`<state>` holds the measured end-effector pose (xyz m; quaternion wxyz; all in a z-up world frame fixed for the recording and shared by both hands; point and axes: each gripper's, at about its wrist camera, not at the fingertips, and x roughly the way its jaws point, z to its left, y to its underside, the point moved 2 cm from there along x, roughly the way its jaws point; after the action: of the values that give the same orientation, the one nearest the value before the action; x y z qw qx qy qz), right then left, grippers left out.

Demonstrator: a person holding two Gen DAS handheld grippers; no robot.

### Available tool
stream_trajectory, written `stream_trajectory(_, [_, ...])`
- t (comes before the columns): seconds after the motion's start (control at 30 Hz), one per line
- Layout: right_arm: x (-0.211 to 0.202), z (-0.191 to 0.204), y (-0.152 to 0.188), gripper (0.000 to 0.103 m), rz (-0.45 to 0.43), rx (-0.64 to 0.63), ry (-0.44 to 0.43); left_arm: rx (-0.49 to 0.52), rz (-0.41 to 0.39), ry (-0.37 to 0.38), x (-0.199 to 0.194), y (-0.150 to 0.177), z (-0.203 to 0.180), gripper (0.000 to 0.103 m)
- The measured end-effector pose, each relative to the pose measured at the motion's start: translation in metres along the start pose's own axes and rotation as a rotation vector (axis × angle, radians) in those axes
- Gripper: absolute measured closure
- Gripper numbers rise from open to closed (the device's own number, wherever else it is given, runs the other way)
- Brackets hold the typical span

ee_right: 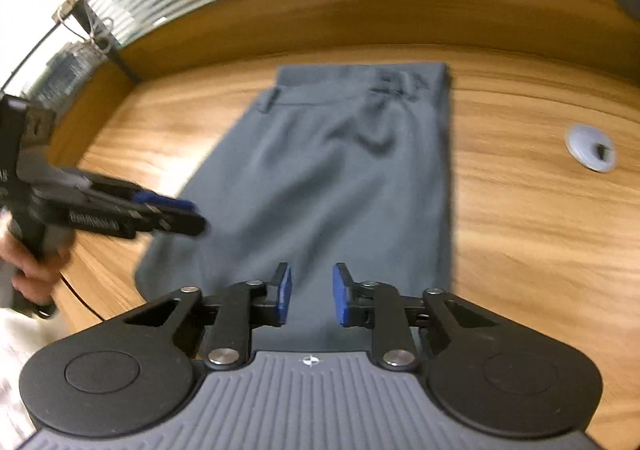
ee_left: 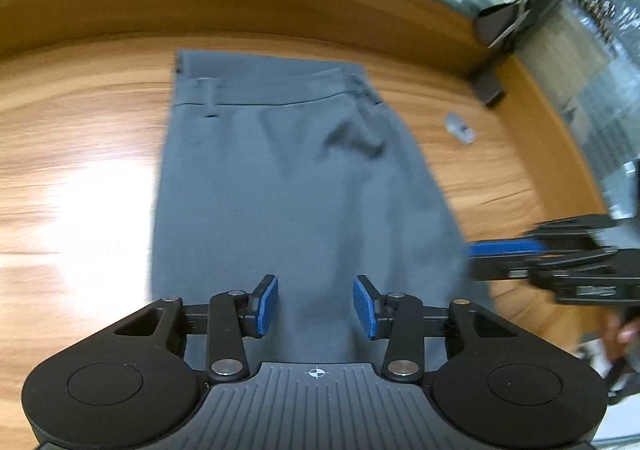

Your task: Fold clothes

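Observation:
Grey trousers (ee_left: 280, 178) (ee_right: 340, 178) lie folded lengthwise on the wooden table, waistband at the far end and a small crease below it. My left gripper (ee_left: 316, 302) hovers over the near part of the cloth, its blue pads (ee_left: 267, 306) apart with only flat fabric showing between them. My right gripper (ee_right: 312, 292) is also over the near part, its pads (ee_right: 285, 292) set closer together and still apart. In the left wrist view the right gripper (ee_left: 484, 254) reaches in at the trousers' right edge. In the right wrist view the left gripper (ee_right: 188, 216) sits at their left edge.
The wooden table (ee_right: 520, 234) has a raised wooden back wall. A grey cable grommet (ee_right: 590, 148) sits in the tabletop to the right of the trousers. A black clamp stand (ee_left: 490, 84) stands at the far corner. A person's hand (ee_right: 36, 270) holds the left gripper's handle beyond the table edge.

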<state>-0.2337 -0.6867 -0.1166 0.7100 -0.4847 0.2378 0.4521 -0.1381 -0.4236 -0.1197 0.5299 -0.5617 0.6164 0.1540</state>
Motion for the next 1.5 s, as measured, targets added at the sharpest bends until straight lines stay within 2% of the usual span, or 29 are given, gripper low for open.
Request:
stream_trajectory(0.03, [0.007,0.001,-0.008,0.089,0.010,0.013,-0.024,-0.010,0.005,0.029,0.004,-0.005,0.000,0.063])
stream_trajectory(0.27, [0.062,-0.007,-0.046,0.092,0.049,0.125,-0.168,-0.029,0.092,0.116,0.037,-0.026,0.013,0.078])
stream_trajectory(0.37, [0.087,-0.010,-0.056,0.092,0.083,0.135,-0.162,-0.028,0.124,0.137,0.051,-0.031,0.022,0.079])
stream_trajectory(0.43, [0.103,-0.016,-0.057,0.092,0.104,0.164,-0.173,-0.036,0.151,0.107,0.062,-0.033,0.032,0.083])
stream_trajectory(0.47, [0.111,-0.019,-0.057,0.092,0.119,0.168,-0.157,-0.046,0.156,0.096,0.064,-0.033,0.039,0.096])
stream_trajectory(0.5, [0.117,-0.021,-0.055,0.092,0.134,0.161,-0.136,-0.056,0.160,0.086,0.066,-0.034,0.045,0.099])
stream_trajectory(0.53, [0.120,-0.025,-0.053,0.103,0.137,0.154,-0.123,-0.073,0.158,0.093,0.064,-0.034,0.052,0.099])
stream_trajectory(0.7, [0.110,-0.050,-0.049,0.103,0.128,0.182,-0.099,-0.133,0.147,0.128,0.053,-0.034,0.081,0.099])
stream_trajectory(0.83, [0.089,-0.078,-0.043,0.103,0.101,0.246,-0.075,-0.166,0.122,0.119,0.044,-0.037,0.094,0.099])
stream_trajectory(0.93, [0.077,-0.091,-0.040,0.103,0.088,0.286,-0.056,-0.180,0.096,0.087,0.034,-0.041,0.103,0.099])
stream_trajectory(1.03, [0.072,-0.088,-0.039,0.103,0.087,0.260,-0.023,-0.218,0.072,0.036,0.026,-0.043,0.117,0.099])
stream_trajectory(1.1, [0.072,-0.087,-0.039,0.103,0.088,0.264,-0.012,-0.217,0.079,-0.037,0.022,-0.042,0.126,0.098])
stream_trajectory(1.13, [0.072,-0.086,-0.040,0.103,0.087,0.271,-0.004,-0.215,0.083,-0.074,0.020,-0.041,0.130,0.094])
stream_trajectory(1.27, [0.066,-0.076,-0.045,0.103,0.069,0.271,0.044,-0.252,0.054,-0.055,0.008,-0.040,0.137,0.094])
stream_trajectory(1.3, [0.063,-0.072,-0.047,0.099,0.057,0.267,0.049,-0.250,0.039,-0.049,0.004,-0.042,0.134,0.094])
stream_trajectory(1.43, [0.064,-0.047,-0.058,0.097,0.033,0.227,-0.018,-0.252,-0.015,0.013,0.000,-0.048,0.111,0.094])
stream_trajectory(1.5, [0.069,-0.036,-0.064,0.097,0.041,0.194,-0.046,-0.224,-0.011,0.038,0.006,-0.049,0.094,0.094])
